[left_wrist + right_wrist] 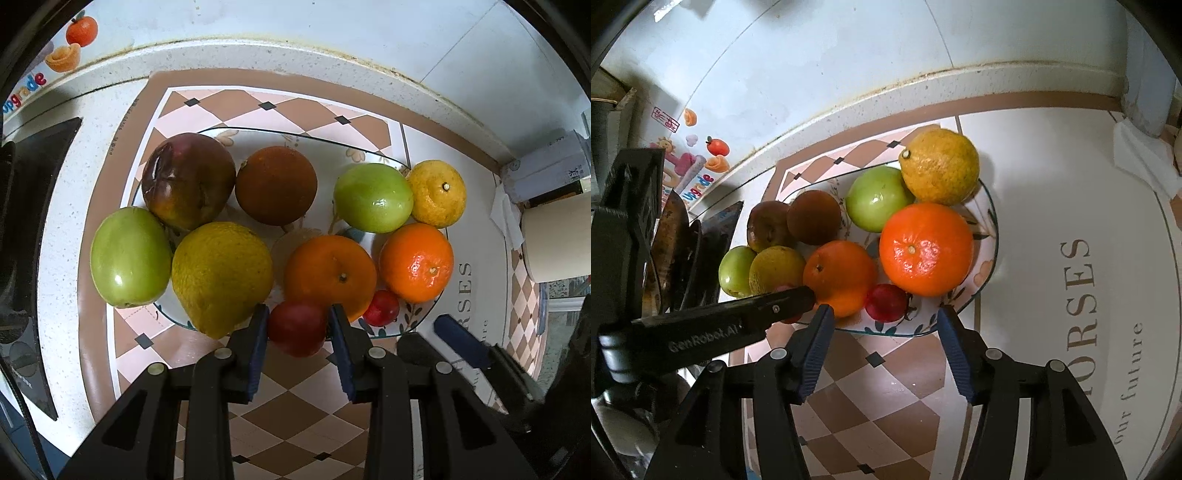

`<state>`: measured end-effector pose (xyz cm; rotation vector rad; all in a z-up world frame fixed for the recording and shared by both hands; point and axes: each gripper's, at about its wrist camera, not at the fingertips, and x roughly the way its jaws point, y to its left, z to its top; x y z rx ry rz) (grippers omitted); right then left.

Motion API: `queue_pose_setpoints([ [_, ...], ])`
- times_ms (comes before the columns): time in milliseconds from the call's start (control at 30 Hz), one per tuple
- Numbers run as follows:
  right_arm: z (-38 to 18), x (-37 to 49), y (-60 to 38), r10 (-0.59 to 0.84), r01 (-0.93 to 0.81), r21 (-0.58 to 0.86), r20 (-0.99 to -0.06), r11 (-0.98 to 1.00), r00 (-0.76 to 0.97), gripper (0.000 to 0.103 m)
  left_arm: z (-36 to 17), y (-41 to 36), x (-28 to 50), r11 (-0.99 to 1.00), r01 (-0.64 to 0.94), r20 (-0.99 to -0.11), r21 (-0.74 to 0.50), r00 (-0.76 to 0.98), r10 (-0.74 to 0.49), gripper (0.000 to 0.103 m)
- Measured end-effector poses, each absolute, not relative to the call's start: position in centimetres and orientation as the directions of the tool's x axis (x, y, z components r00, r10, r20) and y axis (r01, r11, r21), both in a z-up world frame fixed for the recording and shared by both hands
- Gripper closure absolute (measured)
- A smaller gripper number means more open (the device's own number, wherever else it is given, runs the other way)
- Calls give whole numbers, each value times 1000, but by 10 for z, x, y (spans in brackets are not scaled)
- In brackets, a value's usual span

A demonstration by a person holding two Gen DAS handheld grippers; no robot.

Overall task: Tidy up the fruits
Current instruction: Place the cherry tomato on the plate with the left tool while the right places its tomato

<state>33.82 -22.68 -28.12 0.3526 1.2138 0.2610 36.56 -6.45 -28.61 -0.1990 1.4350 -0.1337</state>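
Observation:
A glass plate (258, 142) holds several fruits: two green apples (373, 197), oranges (328, 275), a yellow citrus (221, 275), a dark mango (188, 181) and two small red plums. My left gripper (297, 325) has its jaws around a red plum (297, 328) at the plate's near edge, pads touching its sides. My right gripper (884, 323) is open and empty just in front of the plate rim (993, 218), near the second red plum (886, 301). The left gripper's finger (738, 317) crosses the right wrist view.
The plate sits on a checkered mat (295, 398) on a speckled counter (66, 229). A dark stove edge (37, 221) lies at the left. A paper roll (557, 236) and boxes stand at the right. A white mat with lettering (1071, 258) lies to the right.

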Motion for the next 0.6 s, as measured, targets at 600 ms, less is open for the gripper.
queue_pose_setpoints([
  [600, -279, 316, -256, 327, 2, 349, -879, 937, 348, 42, -291, -65, 333, 985, 28, -925, -172, 340, -171, 72],
])
